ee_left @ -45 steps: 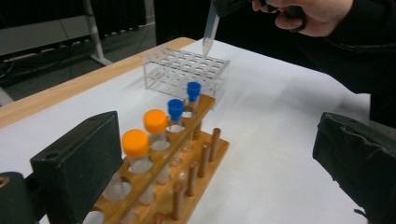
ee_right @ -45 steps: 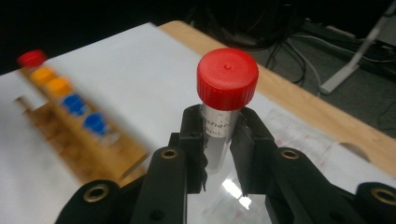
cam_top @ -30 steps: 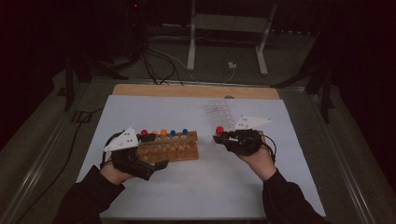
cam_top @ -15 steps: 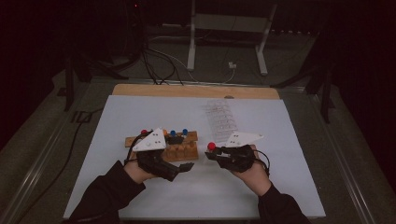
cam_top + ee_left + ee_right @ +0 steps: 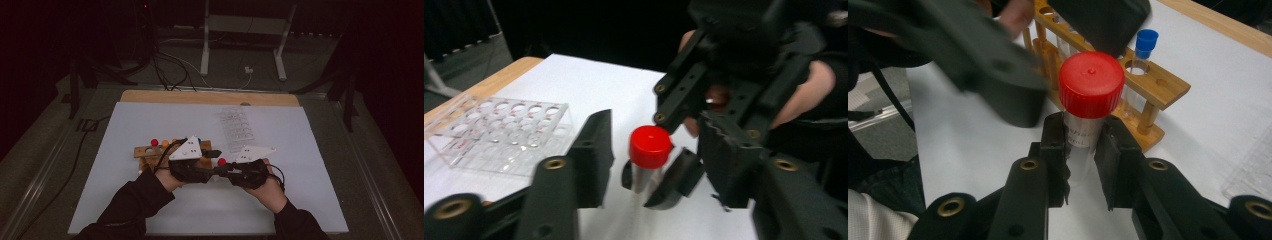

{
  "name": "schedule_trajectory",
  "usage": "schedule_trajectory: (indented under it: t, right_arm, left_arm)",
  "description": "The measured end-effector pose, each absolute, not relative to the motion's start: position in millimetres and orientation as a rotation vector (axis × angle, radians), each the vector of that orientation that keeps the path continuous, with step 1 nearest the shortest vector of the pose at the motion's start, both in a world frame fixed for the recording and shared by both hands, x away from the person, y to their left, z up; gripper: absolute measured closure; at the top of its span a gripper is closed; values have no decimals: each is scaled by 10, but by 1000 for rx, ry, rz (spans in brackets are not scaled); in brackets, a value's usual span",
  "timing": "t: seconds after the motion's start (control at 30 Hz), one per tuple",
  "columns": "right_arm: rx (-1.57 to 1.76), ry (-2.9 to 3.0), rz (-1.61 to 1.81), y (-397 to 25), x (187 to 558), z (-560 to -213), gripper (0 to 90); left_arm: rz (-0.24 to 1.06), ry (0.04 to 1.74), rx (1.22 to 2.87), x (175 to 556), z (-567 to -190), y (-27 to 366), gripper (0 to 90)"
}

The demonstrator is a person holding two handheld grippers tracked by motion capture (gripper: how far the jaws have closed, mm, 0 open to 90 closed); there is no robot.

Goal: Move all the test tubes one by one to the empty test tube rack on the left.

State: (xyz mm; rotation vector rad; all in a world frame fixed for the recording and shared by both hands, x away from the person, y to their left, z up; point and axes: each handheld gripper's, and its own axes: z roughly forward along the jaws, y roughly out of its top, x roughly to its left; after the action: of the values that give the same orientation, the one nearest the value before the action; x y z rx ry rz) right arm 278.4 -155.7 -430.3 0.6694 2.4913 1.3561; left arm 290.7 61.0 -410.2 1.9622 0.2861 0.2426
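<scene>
High view: over the white bench (image 5: 150,200), beside the wooden rack (image 5: 150,151), the left tool (image 5: 644,165), jaws spread, has closed in within a second on the red-capped tube (image 5: 1087,107) pinched upright by the right tool (image 5: 1082,150), suggesting a handover or uncapping.

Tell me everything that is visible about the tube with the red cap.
The tube with the red cap is a clear, plastic-looking cylinder with a round red screw cap and a white label with faint print. It stands upright, held above the white table, its body clamped between the jaws of the right gripper. The open jaws of the left gripper flank its cap. A wooden rack stands behind it.
</scene>
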Motion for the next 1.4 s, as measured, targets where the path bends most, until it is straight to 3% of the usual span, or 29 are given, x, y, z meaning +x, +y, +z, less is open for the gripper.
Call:
schedule_trajectory:
  t: [0.2, 0.43, 0.6, 0.9, 1.1, 1.4]
  right_arm:
    - [671, 2484, 1362, -1565, 2781, -4288, 749]
    - [678, 2482, 1379, -1588, 2797, -4286, 738]
    - [674, 2461, 1436, -1639, 2806, -4267, 599]
    - [699, 2377, 1471, -1671, 2785, -4241, 204]
    - [714, 2367, 1496, -1684, 2802, -4250, 37]
    - [699, 2395, 1484, -1696, 2825, -4272, 0]
  left_arm:
    - [225, 275, 1976, 2946, -4123, 579, 696]
    - [232, 266, 1973, 2960, -4102, 581, 718]
    - [238, 271, 1963, 2968, -4028, 634, 719]
    - [293, 292, 1953, 2966, -3867, 835, 719]
    - [329, 327, 1944, 2946, -3787, 1055, 719]
    - [406, 387, 1922, 2917, -3624, 1443, 719]
